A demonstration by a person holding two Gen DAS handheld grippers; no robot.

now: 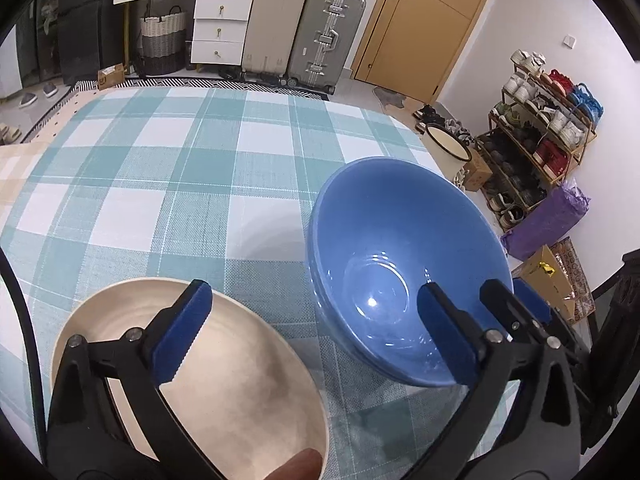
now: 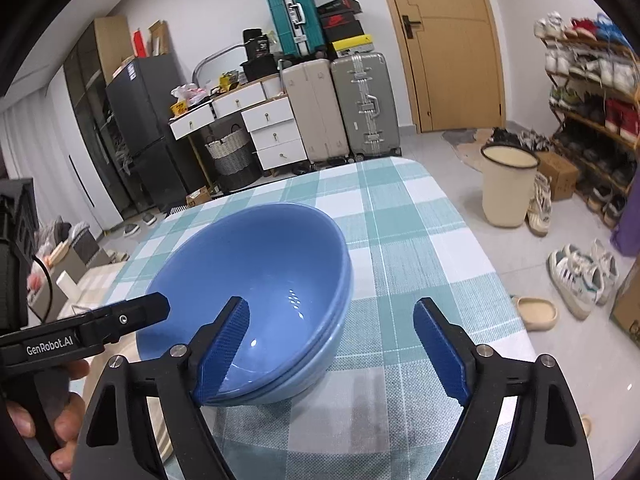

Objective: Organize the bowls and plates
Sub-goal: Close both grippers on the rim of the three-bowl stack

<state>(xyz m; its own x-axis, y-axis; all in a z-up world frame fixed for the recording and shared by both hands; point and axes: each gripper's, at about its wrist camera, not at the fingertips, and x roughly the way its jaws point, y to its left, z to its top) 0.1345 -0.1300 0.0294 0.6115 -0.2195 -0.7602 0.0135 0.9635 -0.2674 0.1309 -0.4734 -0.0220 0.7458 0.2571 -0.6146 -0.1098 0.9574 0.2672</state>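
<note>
So both grippers are wide open, holding nothing: left gripper (image 1: pixel 316 336) over the round cream plate (image 1: pixel 224 384), right gripper (image 2: pixel 332 348) straddling the stacked glossy blue bowls (image 2: pixel 256 280) on the teal-checked table (image 2: pixel 420 240).

**Surfaces in front of you**

Your blue bowls (image 1: pixel 404 264) look like glossy glazed ceramic, catching light spots. The cream plate (image 1: pixel 240 380) is matt and smooth. The checked tablecloth (image 1: pixel 192 168) shows a woven, slightly rough weave. Your gripper pads (image 2: pixel 222 354) are ribbed blue rubber on matt black plastic
</note>
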